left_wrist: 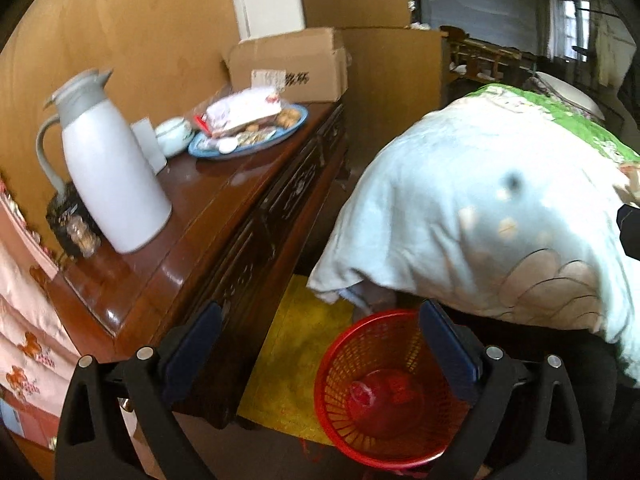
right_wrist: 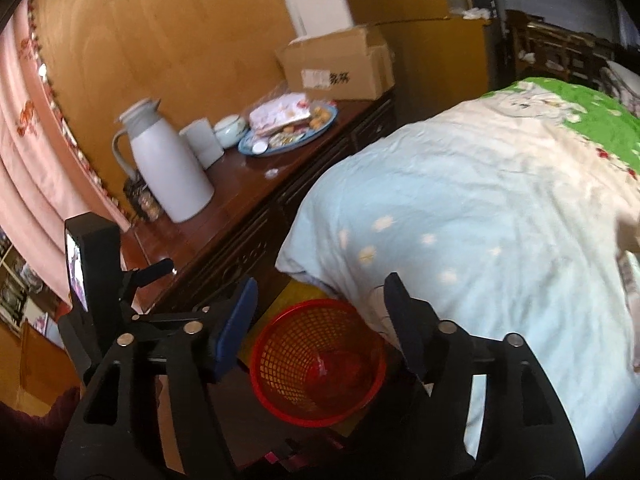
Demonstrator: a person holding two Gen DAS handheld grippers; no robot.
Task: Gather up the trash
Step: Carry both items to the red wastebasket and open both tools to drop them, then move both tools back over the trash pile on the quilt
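Both my claws gape wide, holding nothing: left gripper (left_wrist: 320, 344), right gripper (right_wrist: 316, 312). Soft quilted bed (right_wrist: 480, 208) fills frame right; glossy carved wood dresser (left_wrist: 224, 200) left. Red plastic mesh basket (left_wrist: 360, 360), bottom centre, already holds something red. A small white scrap (right_wrist: 272, 173) on the dresser seems uncollected.

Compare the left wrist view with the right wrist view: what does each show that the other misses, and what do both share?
Only the left wrist view shows the yellow mat beside the bin and a window. Only the right wrist view shows a small white scrap on the dresser and the left gripper from the side. Both show the red bin, white jug, blue plate, cardboard box and bed.
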